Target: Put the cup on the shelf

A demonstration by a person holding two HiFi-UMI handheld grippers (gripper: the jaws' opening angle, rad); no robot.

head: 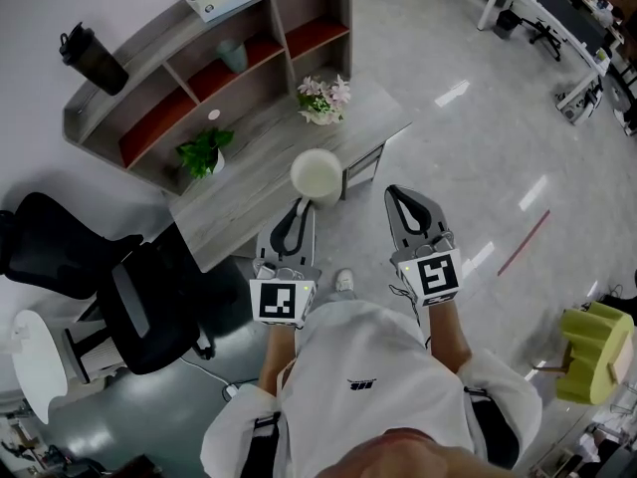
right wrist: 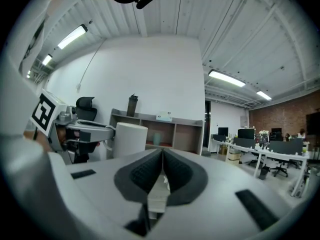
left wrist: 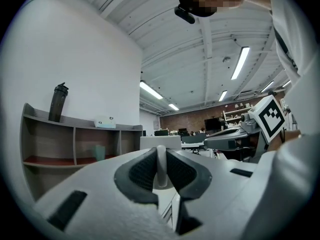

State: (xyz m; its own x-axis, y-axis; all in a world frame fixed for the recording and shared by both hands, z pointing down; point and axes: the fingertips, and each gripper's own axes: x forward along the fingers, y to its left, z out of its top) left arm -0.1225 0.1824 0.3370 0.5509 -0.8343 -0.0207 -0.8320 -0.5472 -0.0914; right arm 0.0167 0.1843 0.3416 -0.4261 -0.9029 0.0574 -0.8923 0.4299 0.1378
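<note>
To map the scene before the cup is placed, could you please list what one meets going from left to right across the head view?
In order: black bottle → potted green plant → pink flowers → right hand-held gripper → yellow object.

12 o'clock: pink flower bunch (head: 323,99) bars your line to grey wooden shelf unit (head: 159,43) | 11 o'clock: green potted plant (head: 203,152) | 9 o'clock: black office chair (head: 139,297) | 2 o'clock: open grey floor (head: 468,167)
</note>
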